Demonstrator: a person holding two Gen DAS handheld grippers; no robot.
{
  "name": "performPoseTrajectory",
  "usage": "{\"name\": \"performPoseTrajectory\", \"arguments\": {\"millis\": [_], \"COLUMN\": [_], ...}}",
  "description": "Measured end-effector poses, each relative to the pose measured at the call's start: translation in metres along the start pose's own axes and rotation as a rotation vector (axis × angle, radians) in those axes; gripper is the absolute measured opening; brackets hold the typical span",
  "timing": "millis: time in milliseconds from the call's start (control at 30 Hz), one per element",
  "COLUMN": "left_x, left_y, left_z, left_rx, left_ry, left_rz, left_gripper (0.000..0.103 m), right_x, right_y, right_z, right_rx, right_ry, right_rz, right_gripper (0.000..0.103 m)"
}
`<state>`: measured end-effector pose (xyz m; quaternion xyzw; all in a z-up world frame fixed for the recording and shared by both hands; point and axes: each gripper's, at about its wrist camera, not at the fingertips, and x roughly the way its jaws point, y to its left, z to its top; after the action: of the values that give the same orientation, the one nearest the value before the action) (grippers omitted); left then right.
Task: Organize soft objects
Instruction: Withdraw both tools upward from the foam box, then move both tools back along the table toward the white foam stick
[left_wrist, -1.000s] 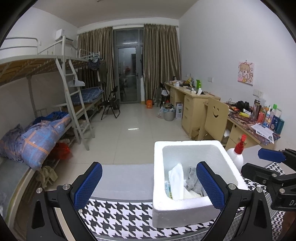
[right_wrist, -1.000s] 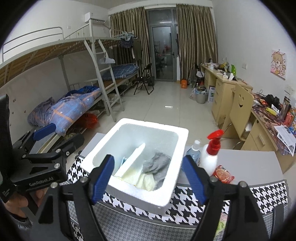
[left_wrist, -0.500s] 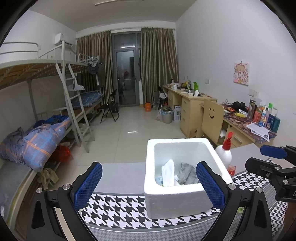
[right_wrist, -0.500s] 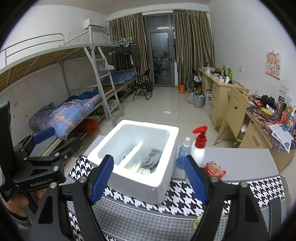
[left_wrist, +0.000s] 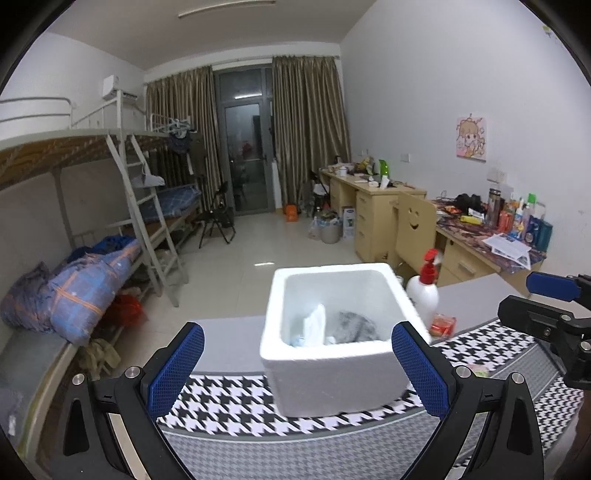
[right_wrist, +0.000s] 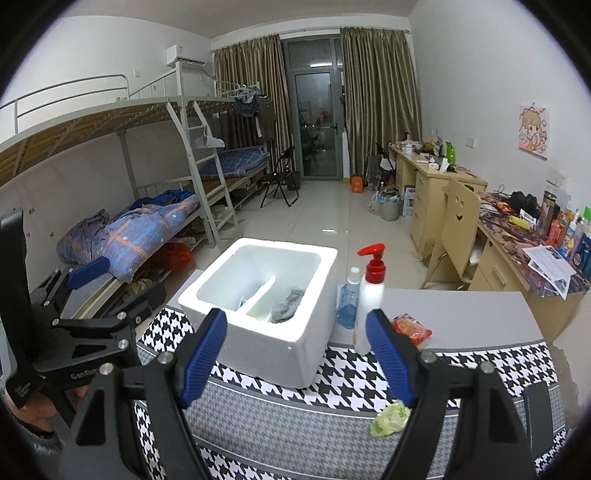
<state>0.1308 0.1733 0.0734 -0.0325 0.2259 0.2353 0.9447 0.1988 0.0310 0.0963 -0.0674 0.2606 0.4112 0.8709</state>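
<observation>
1. The white foam box (right_wrist: 258, 314), thick-walled and square, stands on the worktop (right_wrist: 461, 317), on a houndstooth cloth (right_wrist: 351, 387).
2. A crumpled grey cloth (right_wrist: 288, 304) lies inside it, right of a foam divider.
3. The left gripper (left_wrist: 295, 369) and the right gripper (right_wrist: 295, 360), with ribbed blue pads, are wide apart and hold nothing.
4. A white pump bottle (right_wrist: 371, 295) stands just right of the box.

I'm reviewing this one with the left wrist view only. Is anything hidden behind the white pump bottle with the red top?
Observer: Yes. A small clear blue bottle stands between the pump bottle and the white foam box.
Operator: Is the right gripper holding anything?
Observer: No. The right gripper is open and empty.
Operator: How is the box laid out inside?
Observer: A white divider splits it in two. The grey cloth lies on the side nearer the bottles.
</observation>
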Motion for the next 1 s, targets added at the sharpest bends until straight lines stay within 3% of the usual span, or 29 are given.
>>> {"name": "performPoseTrajectory", "arguments": {"millis": [1000], "left_x": [-0.047], "left_y": [-0.052], "left_z": [-0.029], "left_rx": [0.02], "left_ry": [-0.041], "left_rz": [-0.069], "left_gripper": [0.102], "right_x": [-0.055], "right_y": [-0.028], "right_z": [-0.038], "right_rx": [0.003], "right_ry": [-0.043], "right_rz": [-0.038], "right_gripper": [0.082]}}
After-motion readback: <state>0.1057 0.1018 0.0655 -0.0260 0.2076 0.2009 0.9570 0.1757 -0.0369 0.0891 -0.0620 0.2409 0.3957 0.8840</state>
